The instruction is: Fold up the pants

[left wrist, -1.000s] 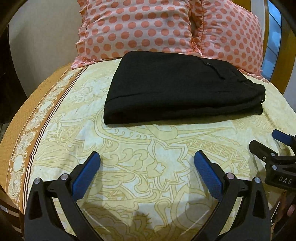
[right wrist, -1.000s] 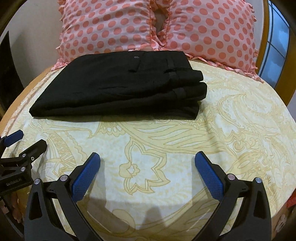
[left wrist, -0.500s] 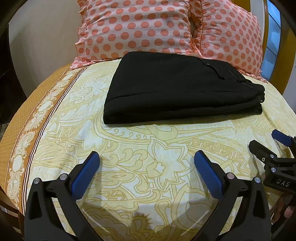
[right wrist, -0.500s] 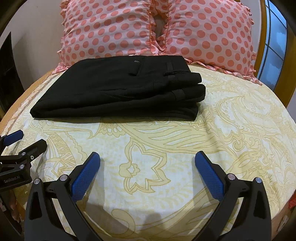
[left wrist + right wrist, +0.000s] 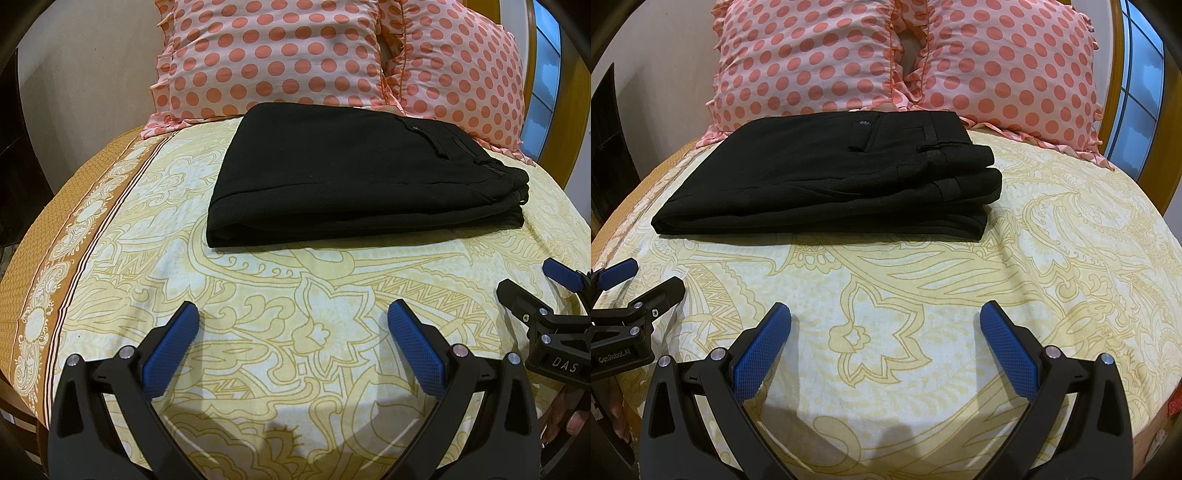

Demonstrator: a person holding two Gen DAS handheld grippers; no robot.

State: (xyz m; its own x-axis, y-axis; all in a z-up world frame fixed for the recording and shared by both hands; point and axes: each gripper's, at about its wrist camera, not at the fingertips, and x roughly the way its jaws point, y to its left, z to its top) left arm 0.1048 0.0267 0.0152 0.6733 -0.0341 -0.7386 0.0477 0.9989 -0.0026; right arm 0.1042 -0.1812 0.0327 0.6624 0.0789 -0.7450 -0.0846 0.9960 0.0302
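Black pants (image 5: 351,173) lie folded into a flat rectangle on the far half of the bed, in front of the pillows; they also show in the right wrist view (image 5: 834,184), waistband end to the right. My left gripper (image 5: 291,317) is open and empty, hovering over the sheet well short of the pants. My right gripper (image 5: 884,317) is open and empty, also short of the pants. Each gripper appears at the edge of the other's view: the right one (image 5: 532,284), the left one (image 5: 646,280).
The bed has a yellow patterned sheet (image 5: 295,295) with an orange border (image 5: 40,266) on the left. Two pink polka-dot pillows (image 5: 812,55) (image 5: 1008,62) lean at the head. A wooden frame and a window (image 5: 1137,85) stand at right.
Both grippers have drifted back very slightly from the pants; the pants have not moved and both grippers stay open.
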